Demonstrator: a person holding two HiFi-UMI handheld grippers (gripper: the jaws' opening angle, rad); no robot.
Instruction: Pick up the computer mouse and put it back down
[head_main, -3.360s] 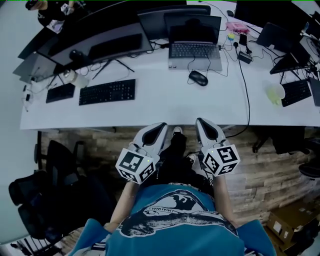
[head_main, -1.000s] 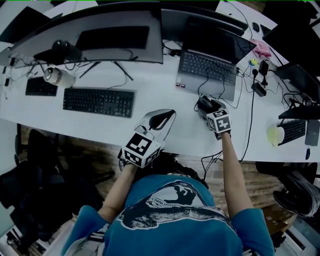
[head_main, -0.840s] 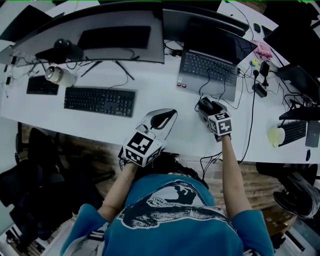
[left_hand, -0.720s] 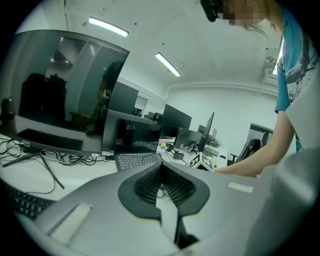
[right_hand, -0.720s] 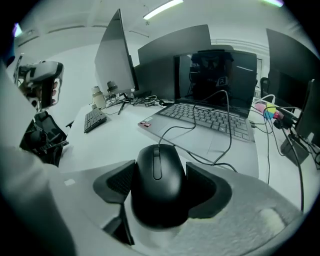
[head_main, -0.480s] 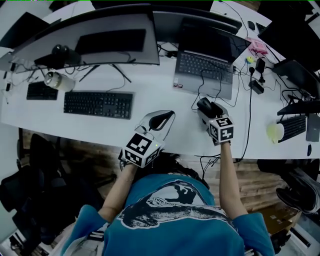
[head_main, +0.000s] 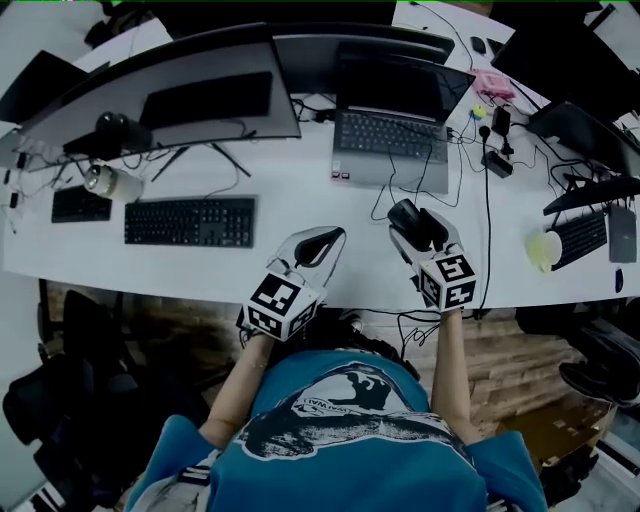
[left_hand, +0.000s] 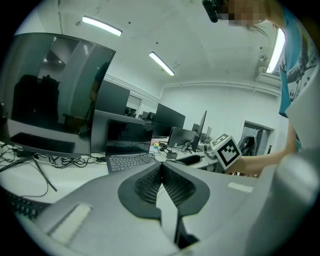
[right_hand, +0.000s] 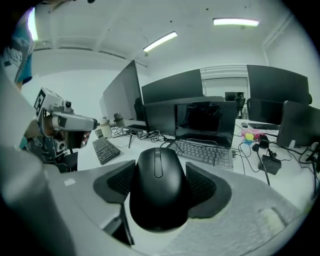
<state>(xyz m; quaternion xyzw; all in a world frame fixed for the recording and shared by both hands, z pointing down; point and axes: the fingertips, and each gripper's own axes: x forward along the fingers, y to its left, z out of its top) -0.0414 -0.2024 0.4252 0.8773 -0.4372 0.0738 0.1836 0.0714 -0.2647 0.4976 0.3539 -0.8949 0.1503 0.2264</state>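
Your left gripper (head_main: 318, 243), jaws pressed together and empty, is hovering at the white desk's (head_main: 200, 268) near edge. At its 3 o'clock, your right gripper (head_main: 420, 229) is pinching the sides of the black wired mouse (right_hand: 159, 187). The rounded shell could be slipping free, and its cable (head_main: 380, 195), running toward the laptop (head_main: 392, 135) at 12 o'clock, may tug.

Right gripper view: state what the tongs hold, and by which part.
The right tongs grip the black computer mouse by its two flanks, one jaw on each side.

Dim, cool ceiling light, fisheye-warped edges
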